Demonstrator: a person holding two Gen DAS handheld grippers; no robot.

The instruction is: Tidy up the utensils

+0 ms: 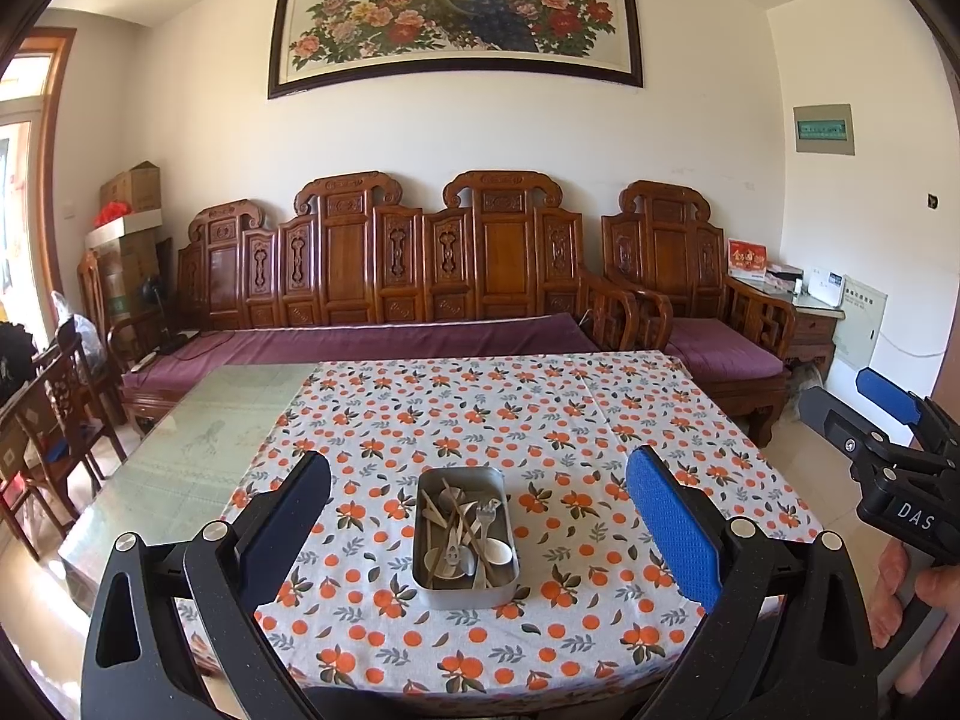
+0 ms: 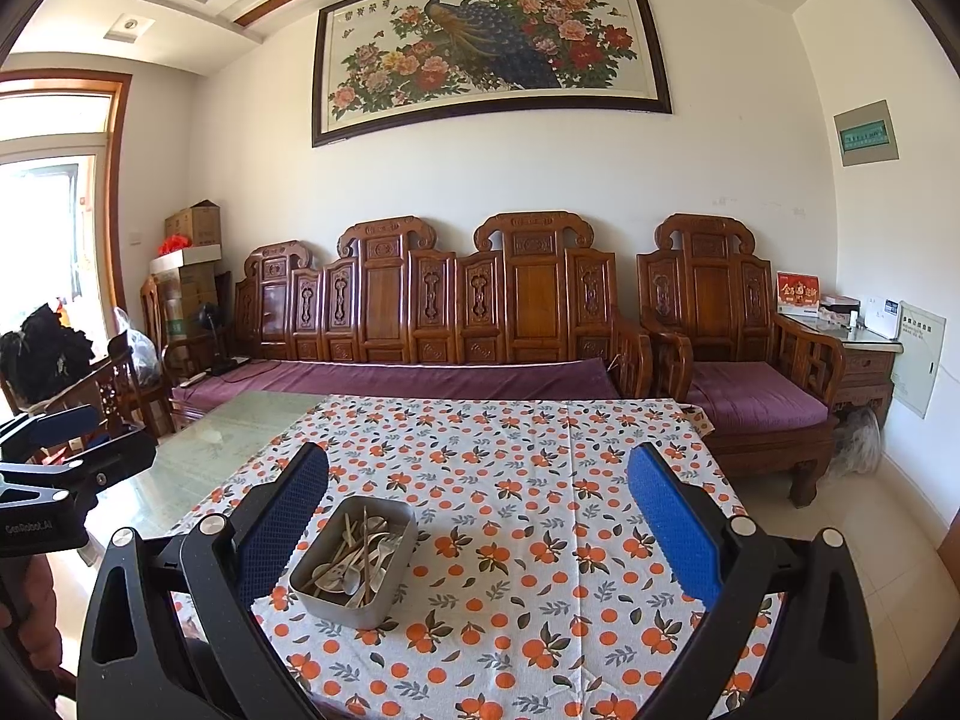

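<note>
Metal tin [image 1: 463, 591]: rectangular, rounded corners, dull grey, shallow walls. It sits on the tablecloth [image 1: 540, 420] toward the near edge of the table. Cloth is white, printed with orange fruit and grey-green leaves; a fold crease runs lengthwise to the right of the tin.

Inside the tin: a loose heap of utensils [image 1: 465, 531], pale spoons with rounded bowls, a fork, thin tan sticks crossing them at angles.

Left of the tin, past the cloth's edge, bare glass tabletop [image 1: 198, 450], glossy, greenish.

Left gripper [image 1: 477, 516]: jaws spread wide, empty, above the table with the tin between them. Fingers black, pads blue and dimpled [image 1: 675, 525].

Right gripper [image 2: 477, 516]: likewise wide apart, holding nothing; tin lies just inside its left finger [image 2: 285, 528].

Behind the tin, beyond the table: carved dark-wood bench [image 1: 384, 252], purple cushion.
</note>
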